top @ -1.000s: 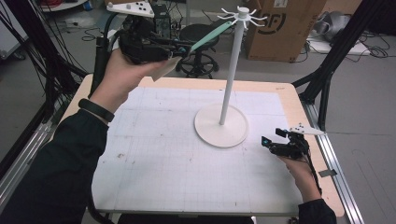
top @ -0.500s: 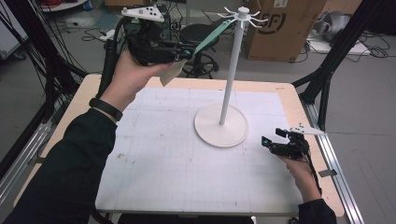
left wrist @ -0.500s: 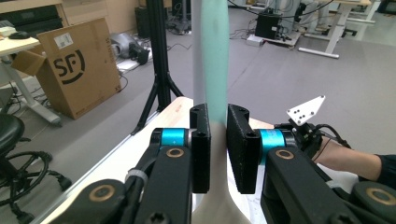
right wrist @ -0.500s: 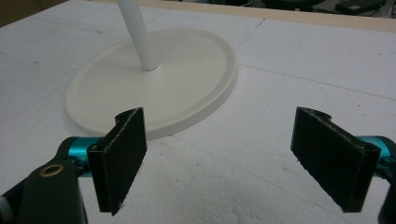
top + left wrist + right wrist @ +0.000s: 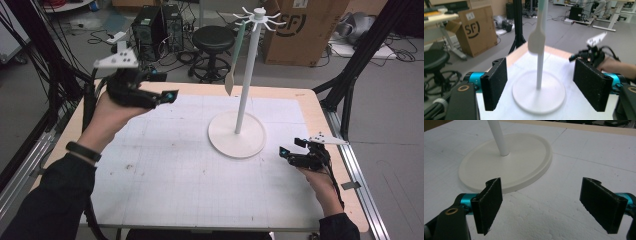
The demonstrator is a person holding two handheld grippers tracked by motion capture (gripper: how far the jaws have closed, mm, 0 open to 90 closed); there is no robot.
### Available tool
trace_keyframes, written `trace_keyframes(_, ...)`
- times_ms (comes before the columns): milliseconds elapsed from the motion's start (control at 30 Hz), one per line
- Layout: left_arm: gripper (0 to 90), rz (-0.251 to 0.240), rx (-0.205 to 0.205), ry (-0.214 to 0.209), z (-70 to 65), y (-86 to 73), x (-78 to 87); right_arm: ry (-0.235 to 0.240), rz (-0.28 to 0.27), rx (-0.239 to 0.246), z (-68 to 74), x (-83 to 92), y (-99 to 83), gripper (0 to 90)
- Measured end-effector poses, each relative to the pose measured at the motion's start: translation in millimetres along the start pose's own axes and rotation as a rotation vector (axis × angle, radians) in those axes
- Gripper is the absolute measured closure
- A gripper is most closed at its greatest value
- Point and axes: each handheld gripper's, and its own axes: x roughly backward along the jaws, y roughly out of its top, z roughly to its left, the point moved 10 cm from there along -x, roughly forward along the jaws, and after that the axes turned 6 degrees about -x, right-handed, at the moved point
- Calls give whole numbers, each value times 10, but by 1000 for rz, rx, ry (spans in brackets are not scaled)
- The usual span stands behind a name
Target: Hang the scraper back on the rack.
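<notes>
On the left side of the counter (image 5: 165, 190), the left gripper (image 5: 167, 96) hovered off to the left of the rack, fingers (image 5: 495, 85) wide with nothing between them; they'd just been opening, and the spatula (image 5: 234, 60) was no longer gripped. Spatula hung from a hook on the white hanging rack (image 5: 248, 75), blade down, just left of the pole and above the counter's far edge. Judgement: the step was release and retreat. Best done by backing straight away without clipping the blade, since a hung utensil probably swings easily. Spatula: slim pale-green handle, flat cream blade, looked like silicone or plastic. Rack: smooth white pole, ring of small hooks on top, flat round base (image 5: 504, 162) with a raised rim. Counter: white gridded sheet, slightly pebbly like foam board, with a wood edge. On the right, the right gripper (image 5: 292, 154) sat low near the base, fingers (image 5: 489, 202) wide, empty. Pads were black and coarse-textured.
</notes>
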Motion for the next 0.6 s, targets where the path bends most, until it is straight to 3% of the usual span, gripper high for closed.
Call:
trace_keyframes(100,255,20,0,22,21,-386,139,-3,6,0,1,2,-9,174)
trace_keyframes(333,225,24,54,52,86,-1120,387,-9,9,3,12,-5,-12,174)
trace_keyframes(600,210,13,105,99,201,-1598,561,-19,26,14,14,-18,-40,173)
